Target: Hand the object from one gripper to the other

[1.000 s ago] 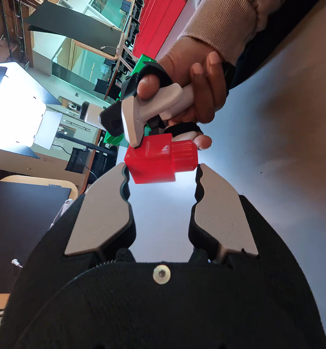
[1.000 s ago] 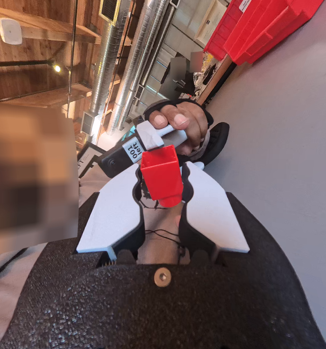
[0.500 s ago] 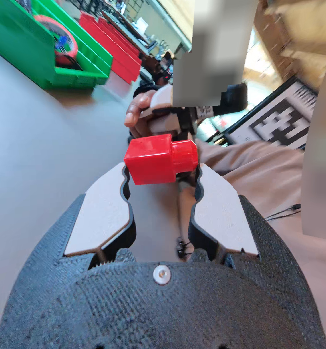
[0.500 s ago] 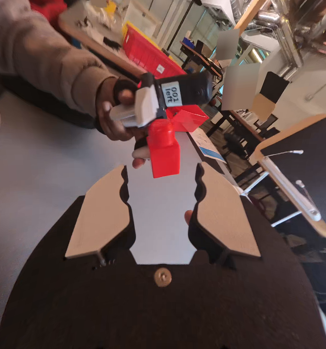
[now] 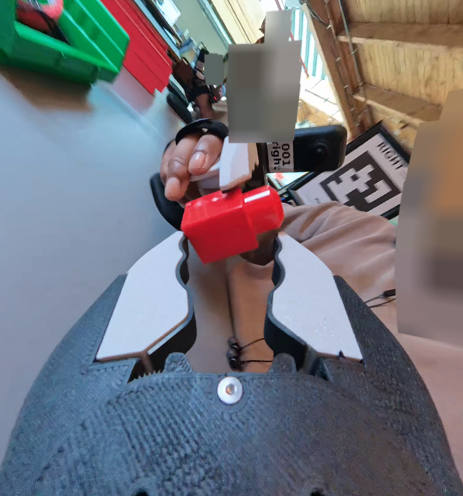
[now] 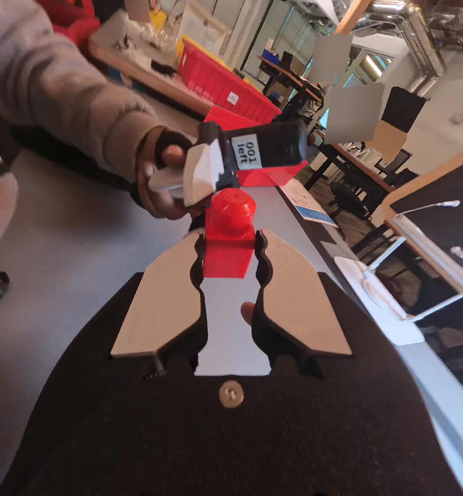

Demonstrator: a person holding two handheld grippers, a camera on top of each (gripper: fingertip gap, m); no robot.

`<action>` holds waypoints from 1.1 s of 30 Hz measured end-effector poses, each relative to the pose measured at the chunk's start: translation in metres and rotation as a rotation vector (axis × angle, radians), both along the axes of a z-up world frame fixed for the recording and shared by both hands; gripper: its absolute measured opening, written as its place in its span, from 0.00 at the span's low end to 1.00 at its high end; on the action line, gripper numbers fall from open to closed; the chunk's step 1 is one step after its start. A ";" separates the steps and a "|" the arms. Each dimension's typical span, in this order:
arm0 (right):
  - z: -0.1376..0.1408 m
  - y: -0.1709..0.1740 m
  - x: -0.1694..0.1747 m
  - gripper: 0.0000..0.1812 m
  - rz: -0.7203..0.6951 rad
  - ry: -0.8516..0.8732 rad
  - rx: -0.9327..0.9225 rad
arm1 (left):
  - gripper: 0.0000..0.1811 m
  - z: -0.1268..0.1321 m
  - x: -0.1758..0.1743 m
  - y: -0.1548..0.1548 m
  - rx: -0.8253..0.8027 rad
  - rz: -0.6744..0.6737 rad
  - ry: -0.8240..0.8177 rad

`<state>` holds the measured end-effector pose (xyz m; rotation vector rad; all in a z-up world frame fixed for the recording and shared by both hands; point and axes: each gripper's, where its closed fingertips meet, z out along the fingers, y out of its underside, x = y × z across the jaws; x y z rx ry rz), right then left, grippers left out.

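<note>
Since the earlier frame, right gripper (image 6: 229,239) has clamped the red block (image 6: 226,257) at its jaw tips, while left gripper (image 5: 230,240), jaws spread either side, barely touches it: shallow tip hold risks slip.

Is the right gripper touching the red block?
Touching. The right wrist view shows the right gripper with both fingers pressed flat against opposite sides of the block.

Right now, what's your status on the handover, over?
Right gripper shut on red block, jaws on its square base. Left gripper spans the block end to end, grip unclear. Nothing in the way.
</note>
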<state>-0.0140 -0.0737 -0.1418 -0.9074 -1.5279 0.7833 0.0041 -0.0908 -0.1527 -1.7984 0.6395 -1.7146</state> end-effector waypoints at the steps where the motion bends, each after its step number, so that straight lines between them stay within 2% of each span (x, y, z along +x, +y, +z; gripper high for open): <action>1: 0.006 0.003 0.003 0.20 0.008 0.020 -0.083 | 0.33 0.003 -0.004 0.005 0.096 0.052 0.035; 3: 0.020 0.012 0.008 0.20 0.020 0.084 -0.273 | 0.38 0.010 -0.014 0.015 0.307 0.161 0.134; 6: 0.031 0.017 0.012 0.20 0.117 0.095 -0.668 | 0.40 0.023 -0.026 0.022 0.660 0.297 0.318; 10: 0.023 0.012 0.009 0.20 0.287 -0.013 -1.178 | 0.40 0.026 -0.031 0.023 1.093 0.406 0.615; 12: 0.013 0.009 0.006 0.20 0.333 -0.079 -1.320 | 0.39 0.023 -0.028 0.021 1.230 0.413 0.707; 16: -0.001 -0.002 0.002 0.20 0.386 -0.173 -1.438 | 0.41 0.009 -0.019 0.017 1.390 0.370 0.834; 23: -0.014 -0.021 0.001 0.20 0.465 -0.307 -1.550 | 0.44 -0.006 -0.006 0.005 1.678 0.273 0.960; 26: -0.019 -0.030 0.000 0.20 0.480 -0.351 -1.552 | 0.43 -0.012 -0.005 0.005 1.686 0.248 0.982; 29: -0.020 -0.030 -0.001 0.20 0.477 -0.360 -1.561 | 0.36 -0.019 -0.005 0.004 1.660 0.208 0.982; 33: -0.019 -0.029 -0.001 0.22 0.474 -0.342 -1.547 | 0.31 -0.018 -0.004 0.002 1.668 0.204 0.976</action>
